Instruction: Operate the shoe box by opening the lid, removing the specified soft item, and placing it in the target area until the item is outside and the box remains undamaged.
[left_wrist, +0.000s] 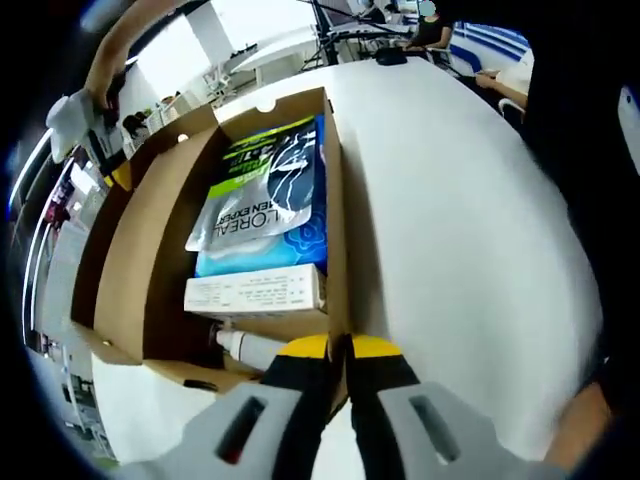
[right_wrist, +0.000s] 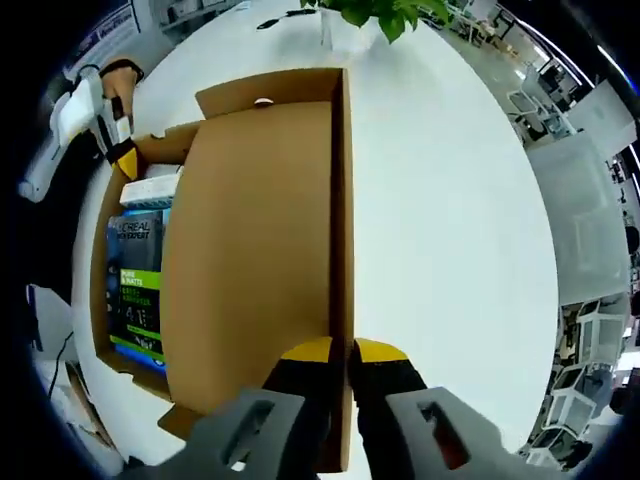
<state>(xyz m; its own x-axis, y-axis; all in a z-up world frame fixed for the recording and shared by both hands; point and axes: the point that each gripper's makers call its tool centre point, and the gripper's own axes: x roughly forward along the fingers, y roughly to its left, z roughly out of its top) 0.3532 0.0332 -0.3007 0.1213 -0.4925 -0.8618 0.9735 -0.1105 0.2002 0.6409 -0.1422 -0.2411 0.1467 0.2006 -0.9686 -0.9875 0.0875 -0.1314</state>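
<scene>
Both grippers (left_wrist: 338, 350) (right_wrist: 342, 352) prob. clamped on box (left_wrist: 140, 260) edges.

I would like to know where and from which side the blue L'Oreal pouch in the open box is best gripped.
Grip the pouch by its top sealed edge at the box's far end, coming straight down from above. It lies flat, face up, with the white carton over its near end and the box wall close beside it, so only that flat edge looks free.

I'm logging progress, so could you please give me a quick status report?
Left gripper shut on box wall; right gripper shut on lid. Shoe box open, blue pouch inside, not yet removed. White carton lies beside it.
</scene>
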